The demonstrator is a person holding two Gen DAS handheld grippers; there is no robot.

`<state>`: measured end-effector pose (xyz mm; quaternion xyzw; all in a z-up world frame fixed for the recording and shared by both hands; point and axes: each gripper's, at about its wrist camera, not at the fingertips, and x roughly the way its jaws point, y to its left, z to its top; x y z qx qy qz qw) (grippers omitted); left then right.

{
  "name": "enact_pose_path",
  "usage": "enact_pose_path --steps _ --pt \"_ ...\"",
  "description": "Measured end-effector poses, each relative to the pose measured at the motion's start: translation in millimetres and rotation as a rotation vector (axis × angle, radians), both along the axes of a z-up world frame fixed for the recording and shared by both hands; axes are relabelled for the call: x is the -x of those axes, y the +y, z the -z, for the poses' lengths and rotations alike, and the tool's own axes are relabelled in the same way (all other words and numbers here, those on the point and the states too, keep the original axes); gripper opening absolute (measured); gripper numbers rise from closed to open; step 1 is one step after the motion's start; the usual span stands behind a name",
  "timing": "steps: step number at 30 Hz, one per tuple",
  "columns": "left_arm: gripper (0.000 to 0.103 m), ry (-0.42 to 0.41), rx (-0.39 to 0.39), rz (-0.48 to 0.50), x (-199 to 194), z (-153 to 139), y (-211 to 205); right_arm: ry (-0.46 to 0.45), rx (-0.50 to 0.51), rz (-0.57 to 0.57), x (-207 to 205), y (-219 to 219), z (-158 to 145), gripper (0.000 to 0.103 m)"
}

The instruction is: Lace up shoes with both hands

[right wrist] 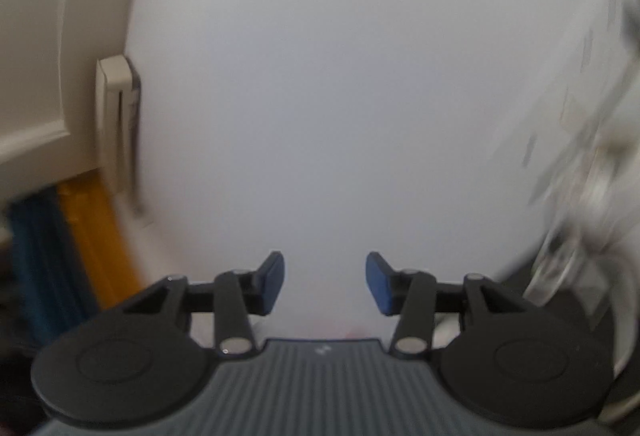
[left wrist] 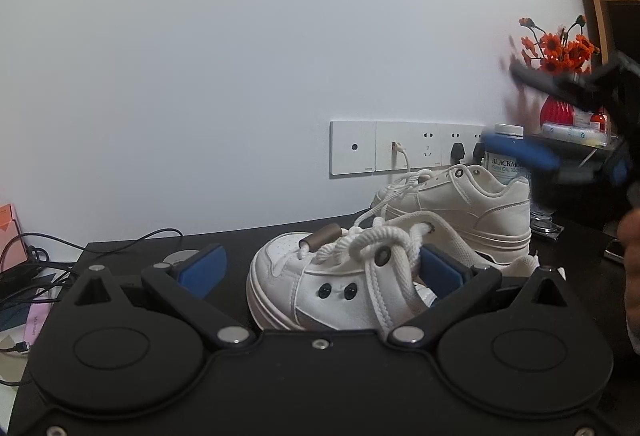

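My left gripper (left wrist: 320, 268) has its jaws spread wide around the near white shoe (left wrist: 320, 292) on the dark surface (left wrist: 224, 240), gripping nothing. Its thick lace (left wrist: 374, 240) looks soft and floppy; I'd pinch it near the stiff tip (left wrist: 322, 236). Further right, my right gripper (right wrist: 325, 284) faces the wall, jaws parted, empty.

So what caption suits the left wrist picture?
Left gripper, jaws wide open, straddles a white sneaker with thick laces.
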<state>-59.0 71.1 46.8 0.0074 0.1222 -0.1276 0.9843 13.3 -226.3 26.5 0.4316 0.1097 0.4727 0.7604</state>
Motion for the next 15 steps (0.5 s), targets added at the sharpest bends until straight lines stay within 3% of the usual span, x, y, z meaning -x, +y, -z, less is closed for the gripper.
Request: enact_pose_path --steps 3,8,15 --pt "0.103 -0.002 -0.009 -0.020 0 0 1 0.176 -0.009 -0.161 -19 1 16 0.045" --pt "0.103 -0.010 -0.021 -0.030 1 0 1 0.395 -0.065 -0.227 -43 8 43 0.045" --pt "0.103 -0.026 -0.033 -0.033 2 0 -1 0.462 -0.076 -0.205 -52 12 57 0.038"
